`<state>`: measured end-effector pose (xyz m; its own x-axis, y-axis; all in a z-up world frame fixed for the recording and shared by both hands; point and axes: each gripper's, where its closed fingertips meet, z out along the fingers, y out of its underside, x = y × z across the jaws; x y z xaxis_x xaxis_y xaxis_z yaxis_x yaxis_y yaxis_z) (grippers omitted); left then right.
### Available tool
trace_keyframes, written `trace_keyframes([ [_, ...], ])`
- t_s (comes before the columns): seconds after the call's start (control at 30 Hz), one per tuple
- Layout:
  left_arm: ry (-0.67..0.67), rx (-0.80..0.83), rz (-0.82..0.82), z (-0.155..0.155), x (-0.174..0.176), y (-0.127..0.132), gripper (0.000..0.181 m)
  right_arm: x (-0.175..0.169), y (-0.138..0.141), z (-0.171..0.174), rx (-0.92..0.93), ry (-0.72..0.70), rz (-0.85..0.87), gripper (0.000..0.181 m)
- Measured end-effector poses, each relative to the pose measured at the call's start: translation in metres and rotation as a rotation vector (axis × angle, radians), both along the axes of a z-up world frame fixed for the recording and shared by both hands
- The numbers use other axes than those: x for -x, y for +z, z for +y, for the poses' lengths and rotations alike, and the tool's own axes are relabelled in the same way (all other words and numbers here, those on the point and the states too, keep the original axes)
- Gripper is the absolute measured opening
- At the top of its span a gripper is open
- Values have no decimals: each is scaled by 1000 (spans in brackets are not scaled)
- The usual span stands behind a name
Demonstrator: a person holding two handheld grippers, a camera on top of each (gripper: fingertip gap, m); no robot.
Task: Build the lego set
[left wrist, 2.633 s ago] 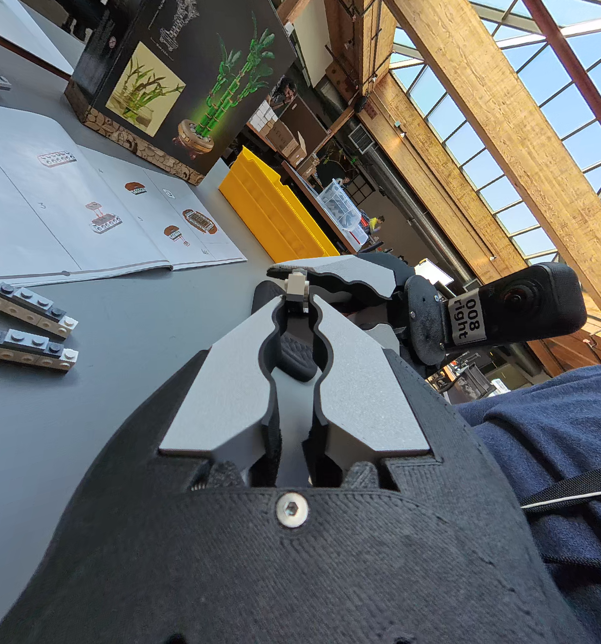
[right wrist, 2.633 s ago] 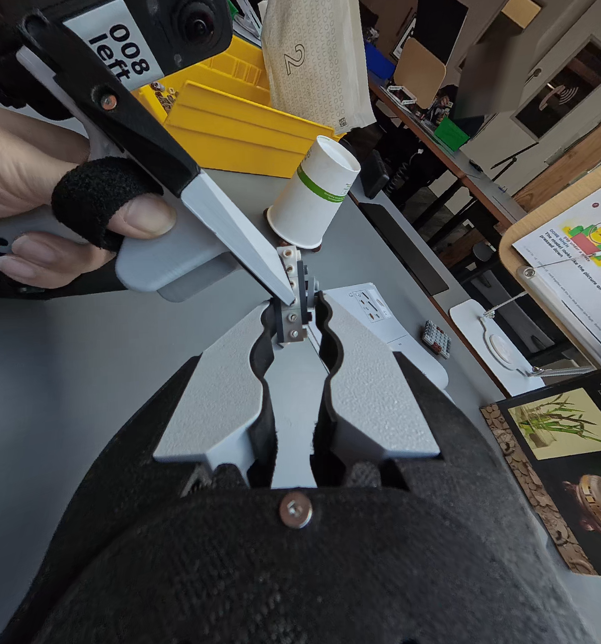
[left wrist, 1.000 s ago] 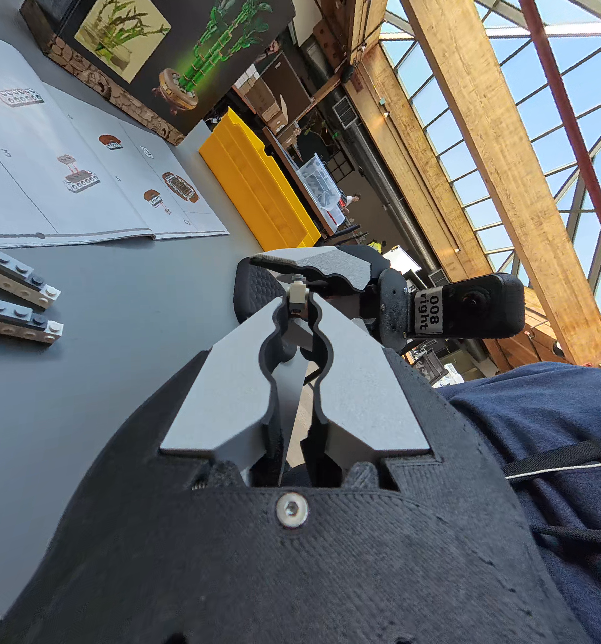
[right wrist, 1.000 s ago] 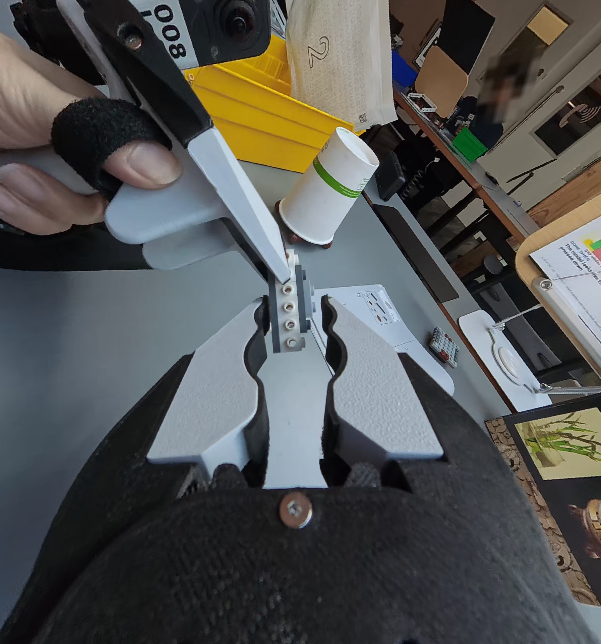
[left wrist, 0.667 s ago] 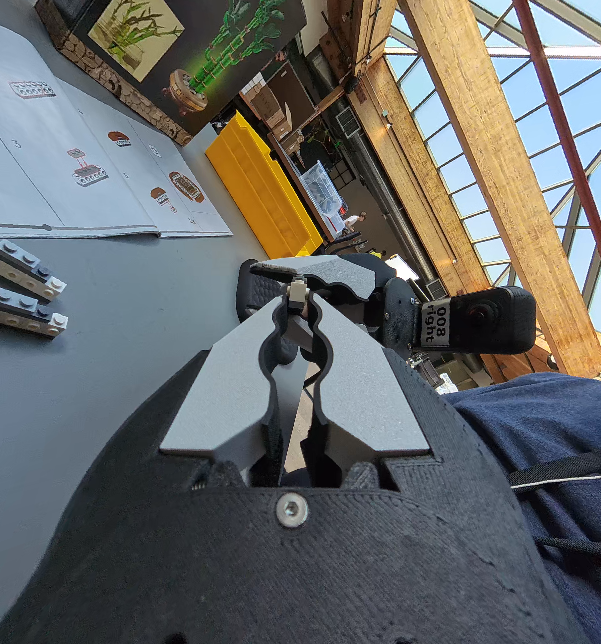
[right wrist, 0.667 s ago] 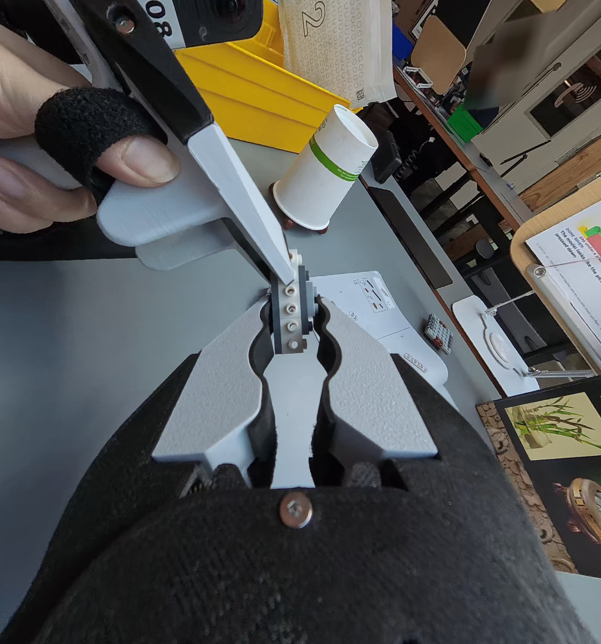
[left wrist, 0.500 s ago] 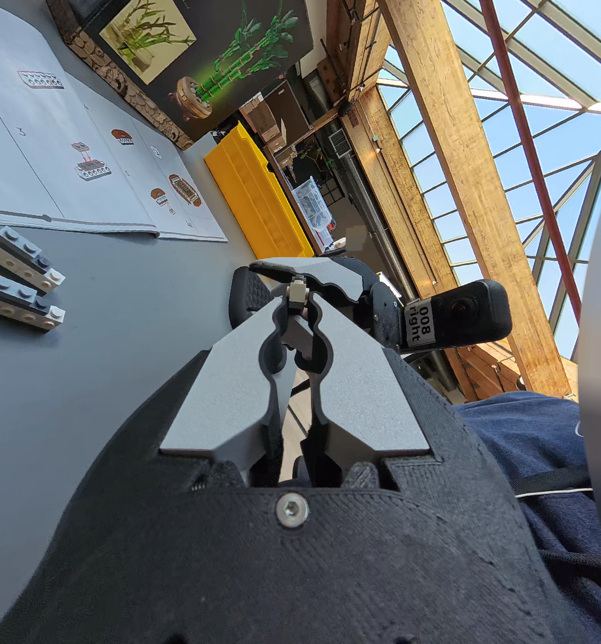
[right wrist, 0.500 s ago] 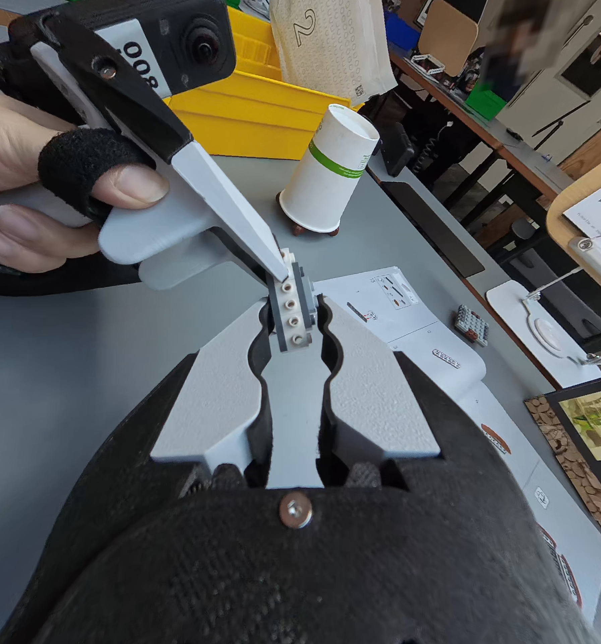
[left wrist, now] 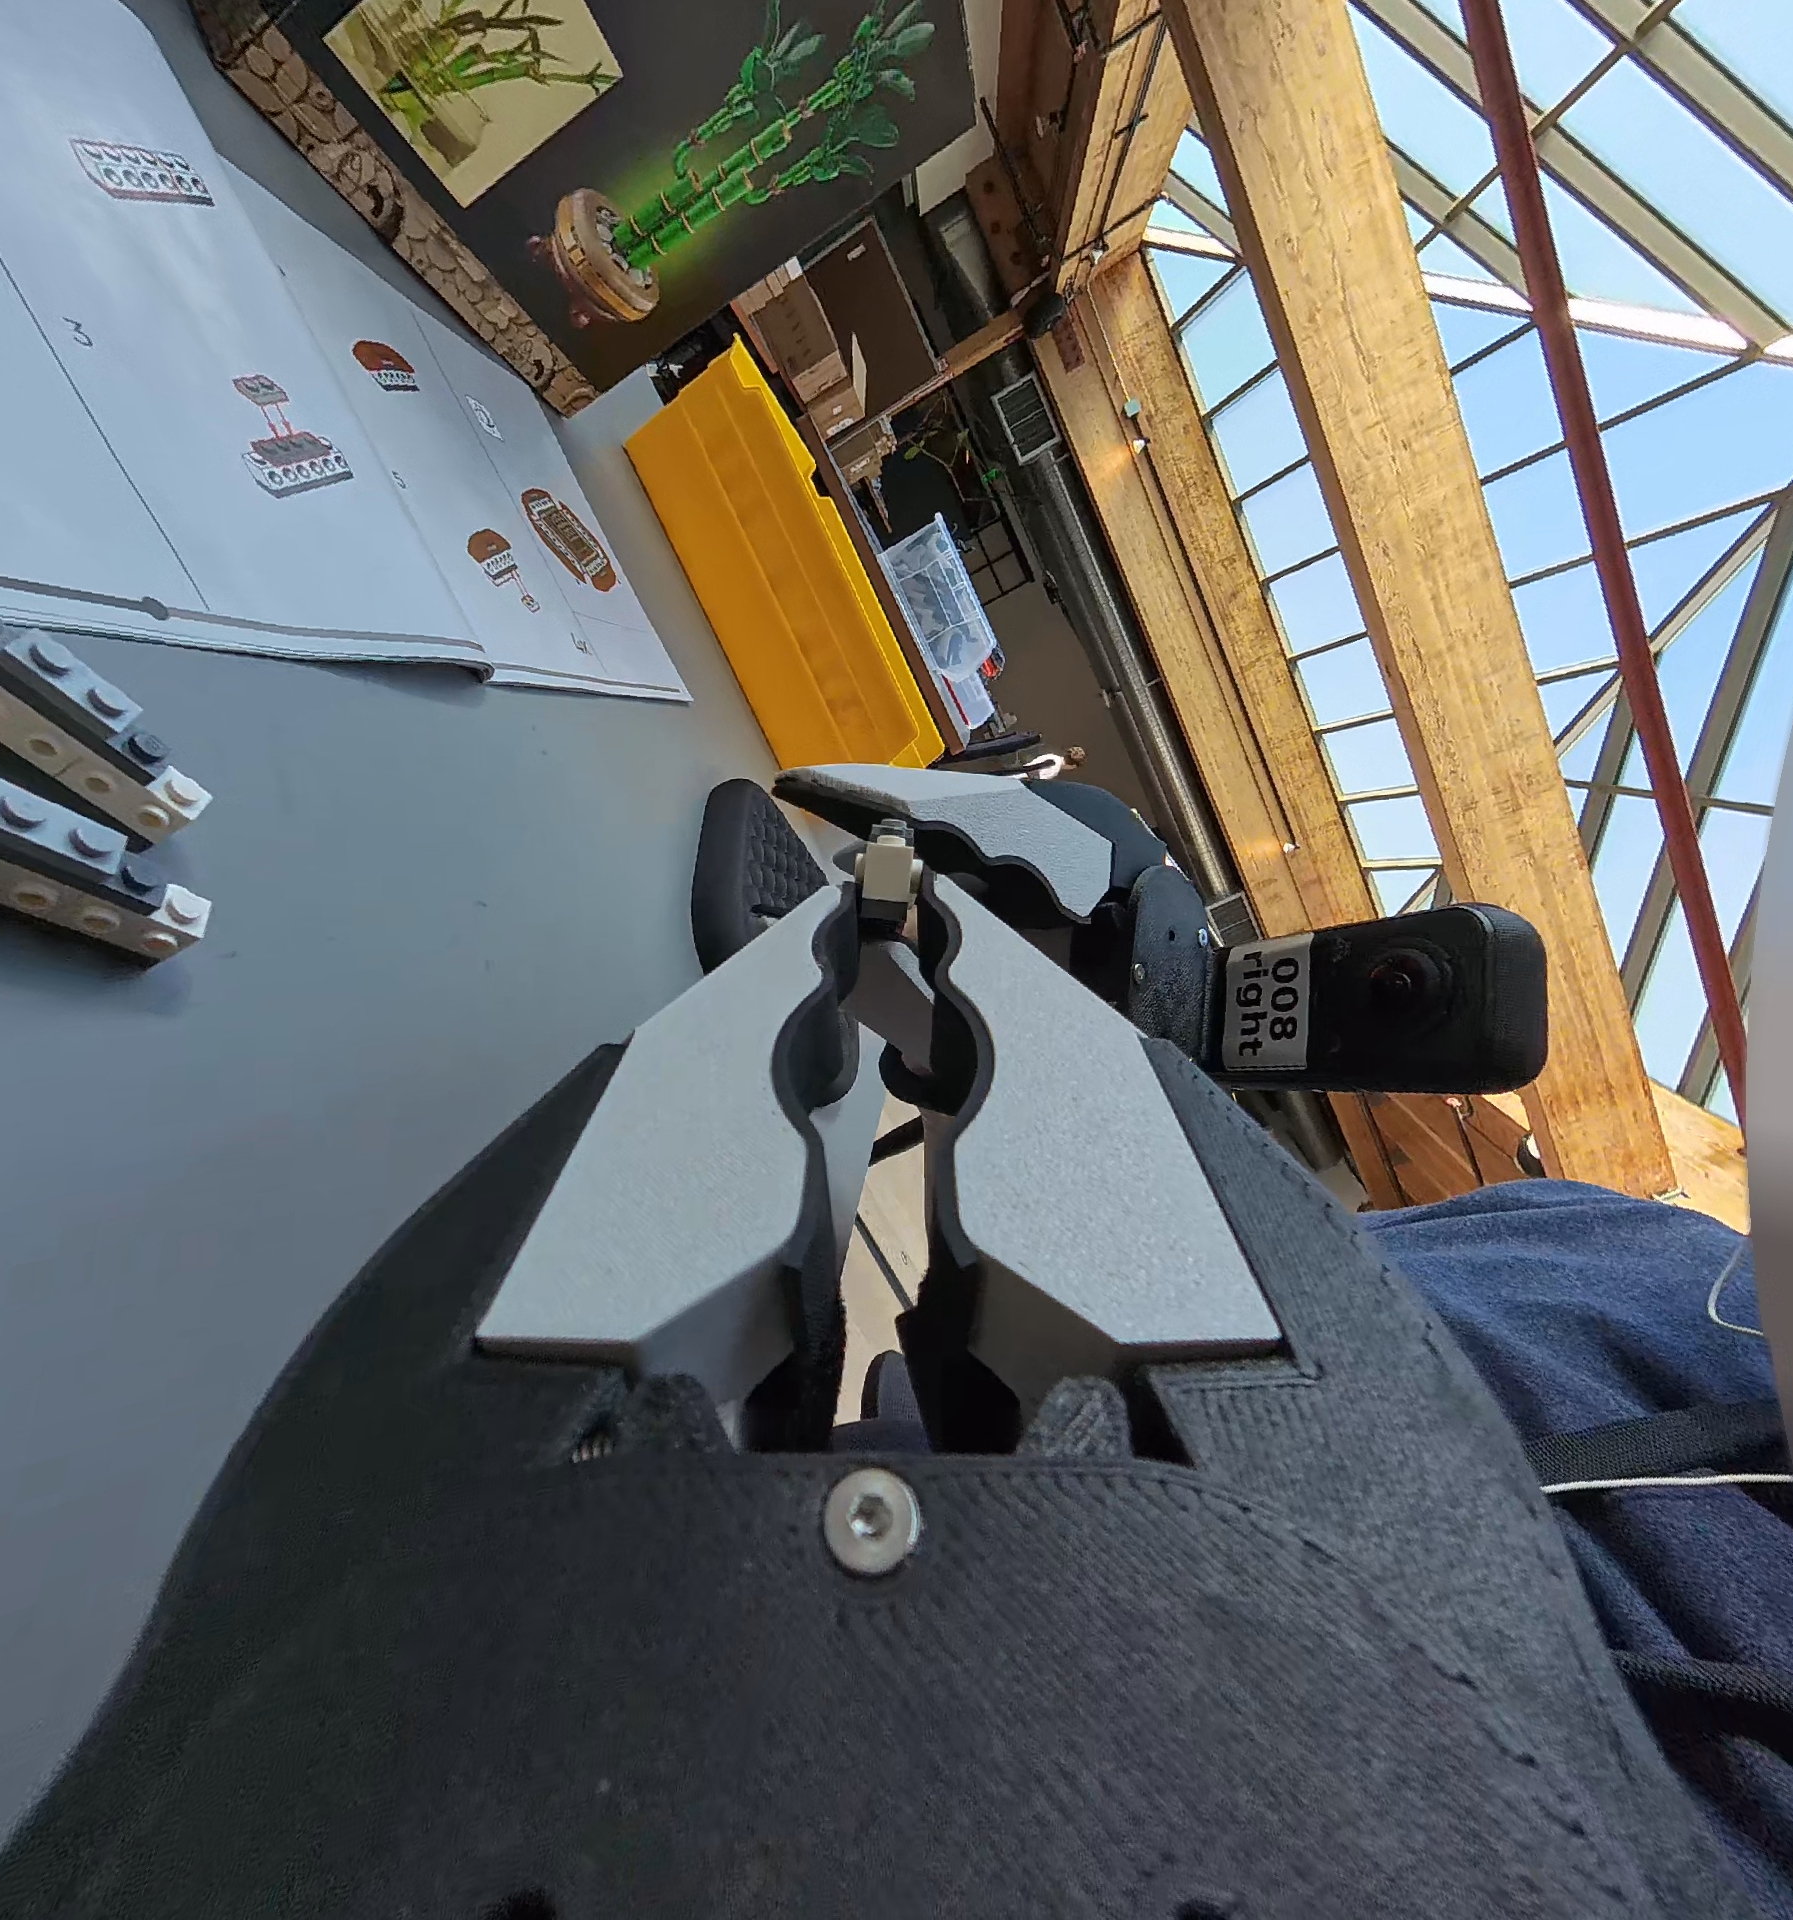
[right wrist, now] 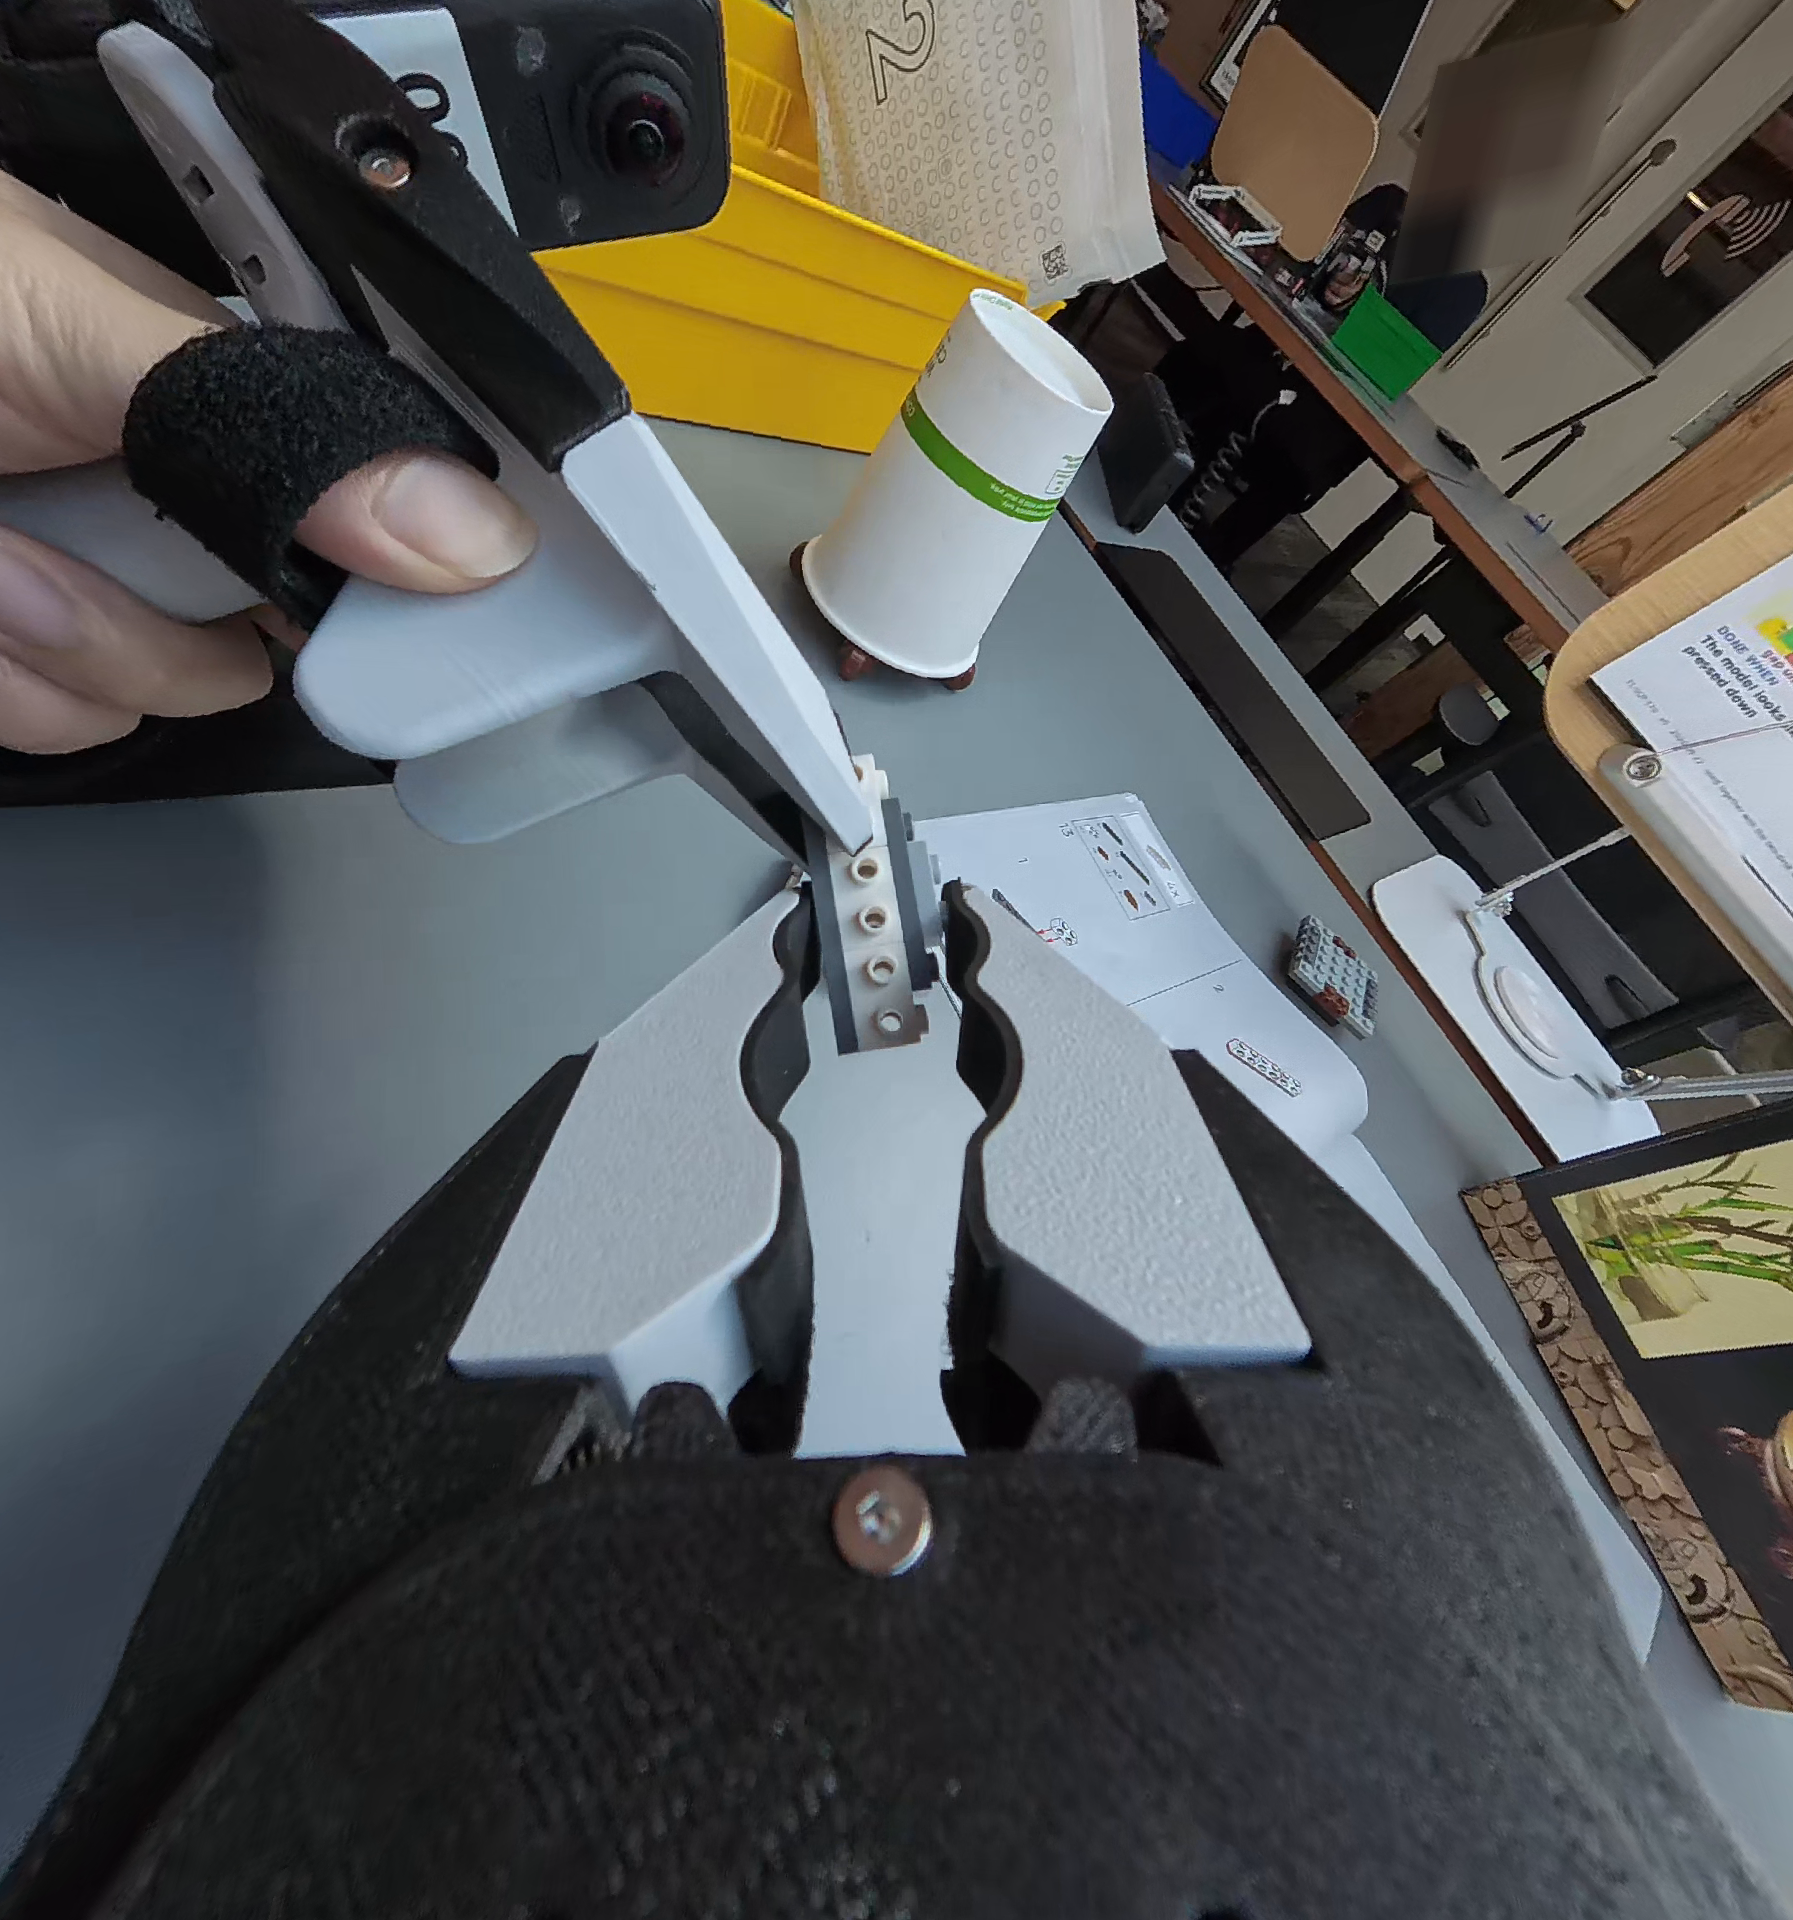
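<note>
A short strip of tan bricks with a dark grey plate (right wrist: 876,951) is held in the air between both grippers. My right gripper (right wrist: 876,920) is shut on the strip's lower part, one finger on each side. My left gripper (right wrist: 850,821) comes in from the upper left, held by a hand (right wrist: 40,416), and pinches the strip's top end. In the left wrist view, my left gripper (left wrist: 887,904) is shut on the tan end of the strip (left wrist: 890,878), with the right gripper (left wrist: 902,821) just beyond. Two similar tan and grey strips (left wrist: 61,800) lie on the grey table.
An open instruction booklet (left wrist: 196,416) (right wrist: 1131,935) lies on the table beside the black set box (left wrist: 611,135) (right wrist: 1702,1351). Yellow bins (right wrist: 767,301), an upturned paper cup (right wrist: 954,520) and a small grey plate assembly (right wrist: 1333,977) stand farther off. A clipboard (right wrist: 1702,675) is at the right. Both grippers' tips are close together, under 4 cm apart.
Both grippers keep hold of the strip. The pair has tilted and shifted slightly above the table, and the left gripper now stands steeper over the strip's end.
</note>
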<state>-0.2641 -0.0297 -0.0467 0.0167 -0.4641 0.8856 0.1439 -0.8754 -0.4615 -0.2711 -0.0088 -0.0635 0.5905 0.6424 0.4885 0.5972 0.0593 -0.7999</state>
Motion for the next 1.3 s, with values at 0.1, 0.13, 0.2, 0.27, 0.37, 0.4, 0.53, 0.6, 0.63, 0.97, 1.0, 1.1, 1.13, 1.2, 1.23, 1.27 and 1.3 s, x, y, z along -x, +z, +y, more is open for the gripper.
trace_keyframes([
  [0.1,-2,3,-7,0,0,1,8,-1,1,-1,-12,-3,-8,21],
  [0.13,-3,2,-6,0,0,1,8,-1,1,-1,-16,-7,-12,21],
  [0.2,-6,-3,1,-1,-1,0,8,-2,-1,-1,-13,-7,-27,21],
  [0.27,-10,-1,10,-1,-1,-2,8,-2,-4,-1,5,-1,-44,21],
  [0.37,-10,9,2,-2,-1,-2,8,-3,-4,-2,-5,-2,-61,21],
  [0.4,-10,7,4,-2,-1,-3,8,-3,-4,-2,-4,-4,-60,20],
  [0.53,-5,1,8,-1,0,-3,8,0,-4,-2,14,4,-11,21],
  [0.6,0,-8,22,-1,0,-5,8,1,-6,-2,42,18,16,27],
  [0.63,1,-12,28,-1,0,-5,8,1,-5,-2,36,22,19,29],
  [0.97,-13,-72,75,-7,-4,-6,8,4,-4,-7,4,79,-76,23],
  [1.0,-12,-78,75,-7,-4,-5,8,4,-3,-7,8,76,-63,22],
  [1.1,-12,-90,75,-8,-5,-3,8,3,0,-7,5,62,-44,21],
  [1.13,-12,-95,81,-8,-5,-3,8,2,-1,-7,4,56,-48,21],
  [1.2,-13,-100,89,-9,-6,-3,8,1,-1,-8,-5,48,-67,21],
  [1.23,-14,-96,85,-9,-6,-3,8,1,-1,-8,-12,44,-72,21],
  [1.27,-13,-91,83,-9,-6,-4,8,0,-2,-8,-7,39,-76,21],
  [1.3,-12,-90,83,-9,-6,-4,8,1,-3,-8,2,37,-67,21],
])
